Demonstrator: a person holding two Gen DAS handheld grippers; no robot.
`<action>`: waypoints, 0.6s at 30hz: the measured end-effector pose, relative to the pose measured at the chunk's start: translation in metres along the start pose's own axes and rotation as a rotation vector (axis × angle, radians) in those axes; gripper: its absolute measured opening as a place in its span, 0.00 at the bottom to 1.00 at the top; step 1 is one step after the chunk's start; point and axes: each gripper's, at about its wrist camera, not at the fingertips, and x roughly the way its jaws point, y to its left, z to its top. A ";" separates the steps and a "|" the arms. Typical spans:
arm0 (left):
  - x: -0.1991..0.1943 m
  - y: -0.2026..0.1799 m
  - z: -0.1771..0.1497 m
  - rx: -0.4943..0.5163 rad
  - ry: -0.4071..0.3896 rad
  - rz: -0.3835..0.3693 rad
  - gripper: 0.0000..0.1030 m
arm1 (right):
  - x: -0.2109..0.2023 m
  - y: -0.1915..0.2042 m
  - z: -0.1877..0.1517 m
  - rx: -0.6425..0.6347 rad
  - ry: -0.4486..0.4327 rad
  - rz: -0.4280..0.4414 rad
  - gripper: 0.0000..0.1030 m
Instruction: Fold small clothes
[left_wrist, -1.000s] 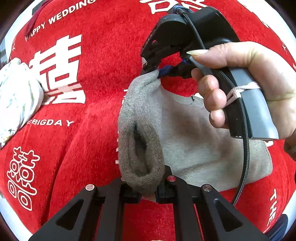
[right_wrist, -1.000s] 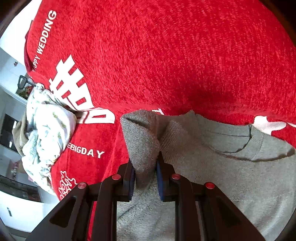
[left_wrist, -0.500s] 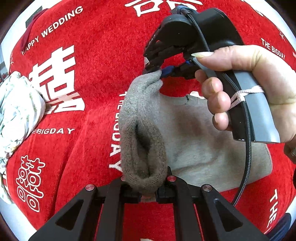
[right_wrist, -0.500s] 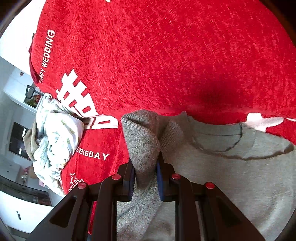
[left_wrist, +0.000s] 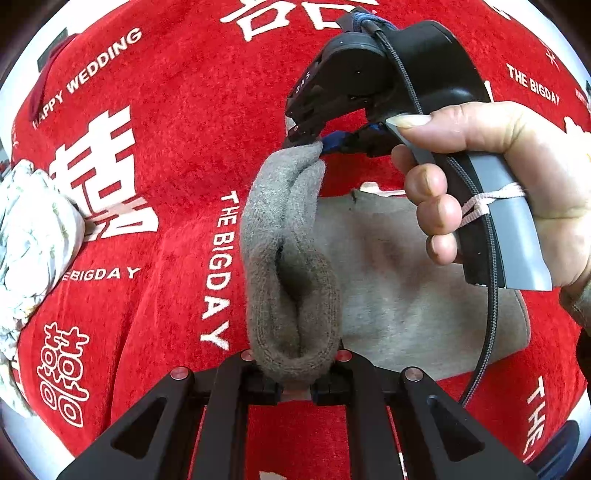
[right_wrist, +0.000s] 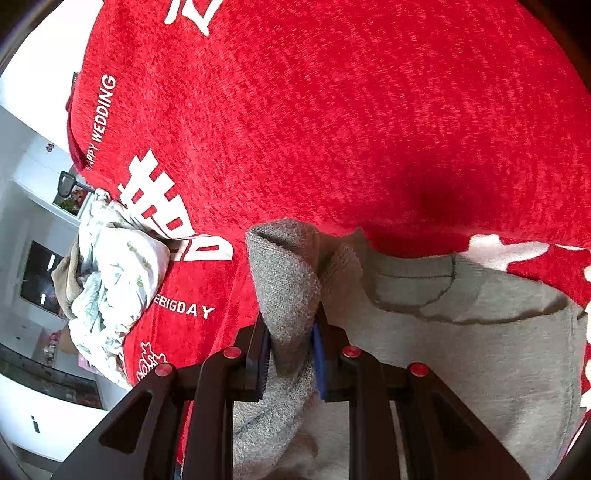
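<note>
While both sets of fingers were clamped down, the grey sweater (left_wrist: 388, 280) was only partway folded. The left gripper (left_wrist: 297, 384) was pinched tight on a thick bunched roll of the knit edge, and the right gripper (right_wrist: 291, 350) had its blue pads squeezing another fat fold of the same edge, near the neckline end. In the left wrist view you could see the right gripper (left_wrist: 317, 144), held in the person's hand (left_wrist: 498, 192), biting the far end of that lifted edge. So the one side of the sweater was strung up between the two grips, raised off the red blanket (left_wrist: 177, 155) with the white wedding lettering, while the rest of the garment lay flat on the blanket to the right. My read: the first side fold was mid-carry — edge picked up, not yet laid over the body. Setting it down, the other side and the final halving all looked still to do. A crumpled white printed cloth (right_wrist: 118, 266) sat off to the left on the blanket, well apart, unfolded — probably next in line.
</note>
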 end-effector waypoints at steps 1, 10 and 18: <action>-0.001 -0.004 0.001 0.007 -0.002 -0.002 0.10 | -0.002 -0.002 0.000 0.002 -0.002 0.000 0.21; -0.003 -0.025 0.004 0.037 0.009 -0.011 0.10 | -0.018 -0.016 0.000 -0.011 -0.006 0.006 0.21; -0.004 -0.050 0.008 0.084 0.015 -0.005 0.10 | -0.031 -0.025 0.002 -0.056 -0.002 0.017 0.21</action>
